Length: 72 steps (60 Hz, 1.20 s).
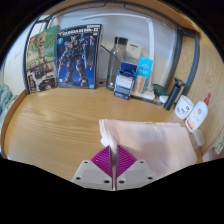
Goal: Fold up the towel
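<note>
On the wooden worktop (50, 125), boxes with printed robot art (78, 56) are seen propped at the far side, at about eleven o'clock from the gripper (112, 160). The gripper's purple pads (104, 158) are drawn nearly together, and a near edge of the pale towel (150, 142) appears to be pinched between them, though the contact itself cannot be made out with certainty. From the fingers, the towel is spread ahead and away toward two o'clock, its long axis running left to right. A fold would probably be carried toward that far right side. Bottles (198, 115) are stood at three o'clock, beyond the towel.
</note>
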{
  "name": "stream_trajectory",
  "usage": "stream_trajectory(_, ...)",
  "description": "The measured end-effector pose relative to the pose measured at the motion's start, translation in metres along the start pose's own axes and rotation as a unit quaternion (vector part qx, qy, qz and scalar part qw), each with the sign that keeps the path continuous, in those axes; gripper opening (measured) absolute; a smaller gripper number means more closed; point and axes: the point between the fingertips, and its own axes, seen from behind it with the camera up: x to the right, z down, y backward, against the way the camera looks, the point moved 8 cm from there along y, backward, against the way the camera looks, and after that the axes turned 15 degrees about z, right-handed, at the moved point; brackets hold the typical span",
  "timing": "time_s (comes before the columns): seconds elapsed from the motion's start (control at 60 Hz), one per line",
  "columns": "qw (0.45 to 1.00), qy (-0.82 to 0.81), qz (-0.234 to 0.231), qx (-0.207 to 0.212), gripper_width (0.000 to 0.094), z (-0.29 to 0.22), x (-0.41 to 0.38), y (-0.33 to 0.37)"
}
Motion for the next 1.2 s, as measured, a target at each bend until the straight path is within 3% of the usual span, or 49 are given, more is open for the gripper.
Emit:
stream_trajectory(0.133,1.0,0.029,0.007,-0.008,0.002,-0.002,-0.004,0.0)
stream_trajectory(0.25,0.998,-0.019,-0.052,-0.037,0.0017,-0.023,-0.004,0.017)
stream_trajectory(0.35,0.994,-0.068,-0.079,-0.015,0.0018,-0.069,0.03,0.04)
stream_trajectory(0.533,0.991,-0.126,-0.04,-0.014,0.0028,-0.105,0.137,0.03)
stream_trajectory(0.6,0.992,-0.123,-0.005,-0.019,0.0028,-0.095,0.173,0.01)
stream_trajectory(0.733,0.991,-0.105,0.038,-0.07,0.0038,-0.049,0.22,-0.032)
stream_trajectory(0.767,0.99,-0.102,0.046,-0.086,0.0095,-0.037,0.227,-0.038)
stream_trajectory(0.833,0.987,-0.089,0.064,-0.113,0.0351,-0.012,0.238,-0.055)
stream_trajectory(0.967,0.987,-0.076,0.094,-0.106,0.0739,-0.003,0.251,-0.053)
stream_trajectory(1.2,0.993,-0.111,0.038,-0.008,0.0791,-0.084,0.219,0.03)
